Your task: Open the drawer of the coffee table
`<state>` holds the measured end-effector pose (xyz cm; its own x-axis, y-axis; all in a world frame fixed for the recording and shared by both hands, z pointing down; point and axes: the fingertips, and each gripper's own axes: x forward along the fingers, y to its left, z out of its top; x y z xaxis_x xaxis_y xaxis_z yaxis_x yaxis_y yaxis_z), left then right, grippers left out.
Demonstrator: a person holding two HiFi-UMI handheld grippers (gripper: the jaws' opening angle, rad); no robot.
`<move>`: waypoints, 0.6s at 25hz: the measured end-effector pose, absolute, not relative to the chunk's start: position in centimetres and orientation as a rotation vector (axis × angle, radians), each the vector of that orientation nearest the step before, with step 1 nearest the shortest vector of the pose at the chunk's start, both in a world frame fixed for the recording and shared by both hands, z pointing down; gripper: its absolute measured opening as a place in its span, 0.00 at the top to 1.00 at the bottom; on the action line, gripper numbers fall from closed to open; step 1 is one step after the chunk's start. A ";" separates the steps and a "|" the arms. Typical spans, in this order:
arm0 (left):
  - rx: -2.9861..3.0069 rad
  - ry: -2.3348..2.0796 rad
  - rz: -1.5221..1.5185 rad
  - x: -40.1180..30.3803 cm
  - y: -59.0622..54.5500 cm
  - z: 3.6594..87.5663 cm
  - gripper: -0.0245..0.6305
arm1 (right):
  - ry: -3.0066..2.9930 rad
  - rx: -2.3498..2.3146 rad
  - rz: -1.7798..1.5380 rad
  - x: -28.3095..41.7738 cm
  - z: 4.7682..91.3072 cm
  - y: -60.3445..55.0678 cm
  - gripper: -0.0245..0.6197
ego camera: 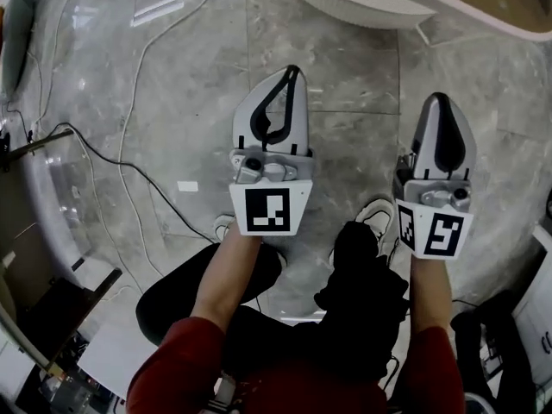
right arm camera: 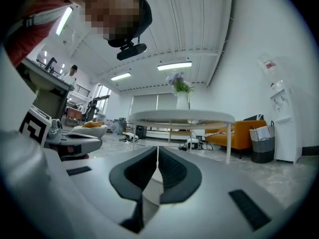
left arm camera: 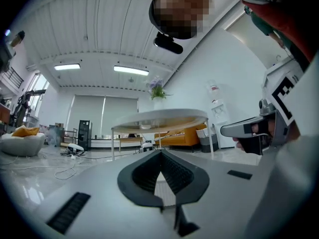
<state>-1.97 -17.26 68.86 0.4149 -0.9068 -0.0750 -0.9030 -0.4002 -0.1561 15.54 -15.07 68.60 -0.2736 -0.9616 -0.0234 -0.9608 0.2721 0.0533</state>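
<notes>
The coffee table (left arm camera: 159,119) is round with a white top on thin white legs, and it stands a few steps ahead of both grippers. In the right gripper view the coffee table (right arm camera: 182,117) carries a vase of flowers (right arm camera: 179,89). Only its white rim (ego camera: 362,3) shows at the top of the head view. I cannot make out a drawer front from here. My left gripper (ego camera: 289,74) and right gripper (ego camera: 440,102) are held level side by side over the marble floor, pointing at the table. Both are shut and empty, with the tips meeting on the left gripper (left arm camera: 160,152) and the right gripper (right arm camera: 158,148).
Cables (ego camera: 129,136) trail over the floor at the left. An orange sofa (right arm camera: 244,133) and a waste bin (right arm camera: 262,148) stand behind the table at the right. The person's shoes (ego camera: 377,218) are just below the grippers. A glass-edged stand (ego camera: 60,205) is at the left.
</notes>
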 end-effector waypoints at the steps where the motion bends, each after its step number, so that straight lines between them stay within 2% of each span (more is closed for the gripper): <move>1: -2.486 1.611 -0.032 -2.1 -17.5 70.6 0.94 | -2.499 1.885 -0.087 15.2 70.6 -15.5 0.93; 9: -2.486 1.630 -0.036 -1.4 -18.1 79.8 0.94 | -2.504 1.881 0.037 14.7 82.9 -17.2 0.93; 15: -2.508 1.663 -0.066 -0.5 -17.7 82.7 0.94 | -2.501 1.855 0.219 14.8 87.4 -17.2 0.93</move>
